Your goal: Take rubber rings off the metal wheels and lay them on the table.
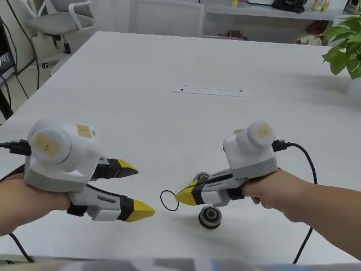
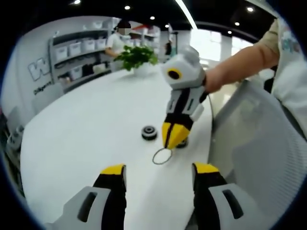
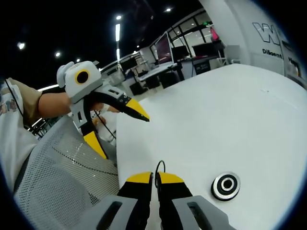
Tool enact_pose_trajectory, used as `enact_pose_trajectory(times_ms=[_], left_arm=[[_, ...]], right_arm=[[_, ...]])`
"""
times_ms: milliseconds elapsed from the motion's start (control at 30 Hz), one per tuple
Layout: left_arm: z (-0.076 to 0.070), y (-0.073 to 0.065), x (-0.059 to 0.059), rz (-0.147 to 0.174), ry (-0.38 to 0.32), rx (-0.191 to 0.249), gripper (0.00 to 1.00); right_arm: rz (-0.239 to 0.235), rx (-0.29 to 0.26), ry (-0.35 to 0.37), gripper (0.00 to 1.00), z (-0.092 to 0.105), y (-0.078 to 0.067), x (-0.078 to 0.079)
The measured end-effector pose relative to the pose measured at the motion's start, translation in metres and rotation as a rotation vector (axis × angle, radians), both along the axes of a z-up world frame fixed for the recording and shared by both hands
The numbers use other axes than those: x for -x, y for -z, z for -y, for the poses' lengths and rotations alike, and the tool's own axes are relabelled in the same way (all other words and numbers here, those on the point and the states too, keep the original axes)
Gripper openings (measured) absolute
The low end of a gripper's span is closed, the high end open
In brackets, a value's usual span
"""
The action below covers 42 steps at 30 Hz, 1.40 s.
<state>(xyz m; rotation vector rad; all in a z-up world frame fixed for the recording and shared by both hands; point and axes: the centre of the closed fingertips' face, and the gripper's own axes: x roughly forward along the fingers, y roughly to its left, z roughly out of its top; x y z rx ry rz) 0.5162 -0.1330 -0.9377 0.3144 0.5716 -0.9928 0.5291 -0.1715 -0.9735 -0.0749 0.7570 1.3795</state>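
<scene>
Ring: a thin black rubber ring is off the wheels, pinched at one edge by the right gripper; its loop sticks out past the yellow tips, low over the white table, and I cannot tell whether it touches the top
Ring in the gripper views: an open loop below the right gripper's tips in the left gripper view; a thin dark arc just above the jaws in the right gripper view
Wheels: a small round metal wheel with a dark rim lies flat on the table just beside the right gripper, on the near side; a second wheel peeks out from behind that gripper (mostly hidden)
Right gripper fingers: pressed together, gripping the ring
Left gripper: jaws spread wide with nothing between them, tips pointing toward the ring but apart from it
Writing: wall lettering, a large "W" with a smaller line beneath that begins with "D", the rest too small to read
Farther along the table: a white power strip, well beyond both grippers
Surroundings: a green leafy plant at the far right edge of the table; a grey mesh chair back beside the table
</scene>
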Motion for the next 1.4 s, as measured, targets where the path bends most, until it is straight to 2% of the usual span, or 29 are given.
enact_pose_trajectory(times_ms=[100, 200, 633, 1100, 1233, 1400], left_arm=[[0.0, 0.0, -0.001, -0.002, -0.004, 0.001, 0.56], [0.0, 0.0, -0.001, -0.003, -0.002, 0.001, 0.56], [0.008, 0.0, -0.001, -0.007, 0.016, -0.002, 0.56], [0.027, 0.005, -0.004, -0.024, 0.056, -0.01, 0.55], [0.032, 0.01, -0.003, -0.035, 0.079, -0.025, 0.54], [0.038, 0.016, -0.009, -0.046, 0.083, -0.025, 0.54]], right_arm=[[0.011, 0.0, 0.0, 0.09, 0.0, 0.0, 0.0], [0.017, 0.001, -0.004, 0.09, 0.003, -0.001, 0.001], [0.055, -0.019, -0.001, 0.22, 0.014, -0.012, 0.003], [0.07, -0.009, 0.051, 0.28, 0.049, -0.011, -0.003], [0.068, 0.005, 0.062, 0.3, 0.059, -0.007, -0.002], [0.059, 0.015, 0.074, 0.3, 0.07, -0.002, 0.0]])
